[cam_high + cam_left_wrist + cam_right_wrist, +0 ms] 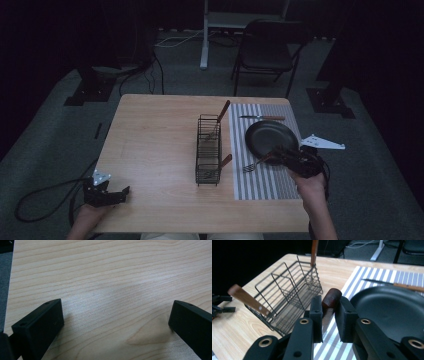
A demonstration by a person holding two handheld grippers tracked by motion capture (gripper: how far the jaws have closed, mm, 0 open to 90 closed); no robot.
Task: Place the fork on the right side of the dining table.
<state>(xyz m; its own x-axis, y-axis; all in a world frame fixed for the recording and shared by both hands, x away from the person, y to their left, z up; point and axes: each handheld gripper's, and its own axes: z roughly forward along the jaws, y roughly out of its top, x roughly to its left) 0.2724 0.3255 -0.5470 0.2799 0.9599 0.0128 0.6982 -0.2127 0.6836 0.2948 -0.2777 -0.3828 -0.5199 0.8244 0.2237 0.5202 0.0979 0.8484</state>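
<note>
My right gripper (pixel 286 156) is shut on the dark wooden handle (pixel 332 298) of a fork (pixel 254 165). The fork's tines hang low over the striped placemat (pixel 260 186), just in front of a black plate (pixel 270 136). In the right gripper view the handle's end pokes up between the two pads of that gripper (pixel 328 312). My left gripper (pixel 112 193) rests at the table's near left corner. Its jaws stand wide apart over bare wood, so the left gripper (pixel 117 320) is open with nothing between them.
A black wire caddy (pixel 208 150) stands mid-table, left of the placemat. A wooden-handled utensil (pixel 223 111) leans in its far end and another (pixel 226 160) sticks out near its front. A knife (pixel 262 118) lies behind the plate. A folding chair (pixel 265 50) stands beyond the table.
</note>
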